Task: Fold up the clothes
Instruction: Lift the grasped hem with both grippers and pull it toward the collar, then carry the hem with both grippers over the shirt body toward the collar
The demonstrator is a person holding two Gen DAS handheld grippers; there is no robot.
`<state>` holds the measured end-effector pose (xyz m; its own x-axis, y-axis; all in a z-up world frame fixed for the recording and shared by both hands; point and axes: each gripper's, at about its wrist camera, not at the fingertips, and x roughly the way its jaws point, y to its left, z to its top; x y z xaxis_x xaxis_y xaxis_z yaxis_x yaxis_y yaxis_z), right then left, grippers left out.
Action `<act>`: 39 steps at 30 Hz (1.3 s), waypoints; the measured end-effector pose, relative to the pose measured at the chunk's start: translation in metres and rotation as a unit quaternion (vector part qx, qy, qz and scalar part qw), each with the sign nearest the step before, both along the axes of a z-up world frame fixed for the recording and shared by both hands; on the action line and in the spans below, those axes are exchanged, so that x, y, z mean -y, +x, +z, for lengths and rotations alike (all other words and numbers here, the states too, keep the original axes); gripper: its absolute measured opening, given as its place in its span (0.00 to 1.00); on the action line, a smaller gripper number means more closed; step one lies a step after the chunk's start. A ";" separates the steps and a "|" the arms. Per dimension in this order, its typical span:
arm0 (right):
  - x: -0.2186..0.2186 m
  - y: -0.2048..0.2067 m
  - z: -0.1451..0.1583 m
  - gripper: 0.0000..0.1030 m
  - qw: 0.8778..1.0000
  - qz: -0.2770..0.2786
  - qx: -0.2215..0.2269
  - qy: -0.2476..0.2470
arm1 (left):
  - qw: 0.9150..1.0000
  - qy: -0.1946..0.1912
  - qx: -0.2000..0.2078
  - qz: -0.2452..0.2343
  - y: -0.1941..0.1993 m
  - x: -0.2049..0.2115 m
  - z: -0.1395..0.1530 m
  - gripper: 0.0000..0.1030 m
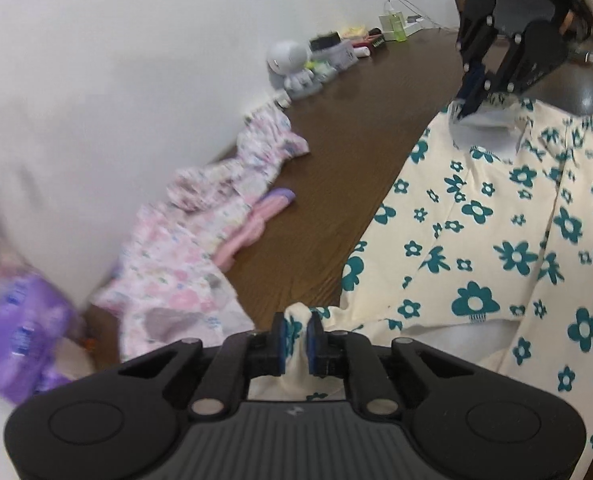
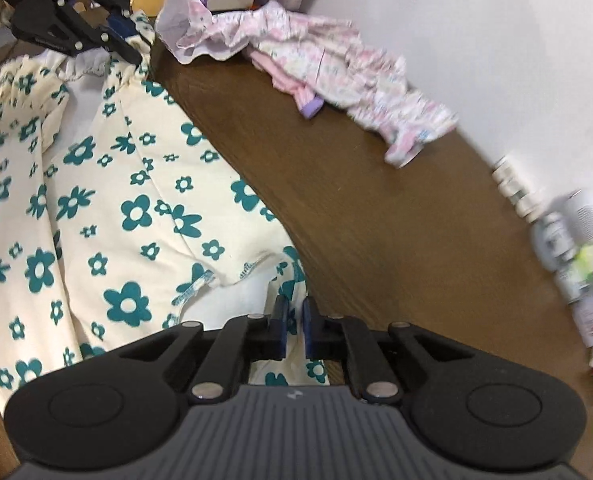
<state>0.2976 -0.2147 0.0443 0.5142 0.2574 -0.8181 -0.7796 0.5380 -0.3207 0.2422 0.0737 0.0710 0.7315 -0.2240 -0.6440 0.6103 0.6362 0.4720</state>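
Left wrist view shows the left gripper (image 1: 297, 334) with jaws pinched on a corner of the cream flowered garment (image 1: 476, 216), soft, light and limp (it will sag between holds), spread along the worktop (image 1: 336, 152) edge, while the right gripper (image 2: 295, 328) jaws clamp its opposite corner.

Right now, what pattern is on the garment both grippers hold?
Cream garment with teal flowers, clearest in the right wrist view.
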 end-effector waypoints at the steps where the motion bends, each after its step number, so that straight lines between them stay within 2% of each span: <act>1: -0.001 -0.011 0.001 0.06 1.000 0.006 0.021 -0.007 | 1.000 0.012 0.024 -0.001 -0.013 0.004 -0.001 0.08; 3: -0.003 -0.033 0.002 0.06 0.997 0.019 0.064 -0.025 | 0.997 0.036 0.073 -0.003 -0.038 0.010 -0.002 0.08; 6: -0.007 -0.068 -0.004 0.06 0.990 0.041 0.124 -0.058 | 0.988 0.071 0.137 -0.007 -0.070 0.016 -0.012 0.08; 9: -0.010 -0.102 -0.014 0.06 0.979 0.062 0.171 -0.088 | 0.980 0.107 0.167 -0.018 -0.094 0.019 -0.026 0.08; 12: -0.011 -0.131 -0.027 0.06 0.971 0.081 0.198 -0.111 | 0.971 0.140 0.191 -0.037 -0.116 0.023 -0.041 0.08; 17: -0.011 -0.159 -0.043 0.06 0.960 0.093 0.224 -0.141 | 0.964 0.153 0.211 -0.049 -0.138 0.027 -0.053 0.08; 22: -0.014 -0.164 -0.043 0.06 0.956 0.071 0.249 -0.136 | 0.966 0.132 0.221 -0.012 -0.122 0.030 -0.042 0.08; 26: -0.017 -0.133 -0.031 0.06 0.961 0.022 0.250 -0.118 | 0.965 0.130 0.228 0.007 -0.082 0.037 -0.033 0.08; 30: -0.019 -0.095 -0.028 0.06 0.965 -0.015 0.235 -0.116 | 0.971 0.128 0.201 0.013 -0.039 0.045 -0.033 0.09; 34: -0.020 -0.068 -0.030 0.06 0.970 -0.032 0.212 -0.111 | 0.980 0.136 0.147 0.004 -0.012 0.047 -0.044 0.13; 37: -0.020 -0.055 -0.035 0.06 0.974 -0.035 0.192 -0.113 | 0.990 0.106 0.088 0.017 0.003 0.040 -0.041 0.24; 39: -0.020 -0.050 -0.037 0.06 0.976 -0.034 0.184 -0.115 | 0.996 0.066 0.055 0.023 0.009 0.029 -0.027 0.33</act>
<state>0.2476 -0.1949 0.0072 0.7936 0.0438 -0.6069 -0.5536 0.4657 -0.6904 0.2509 0.0442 0.0436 0.8062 -0.1082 -0.5817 0.5228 0.5906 0.6147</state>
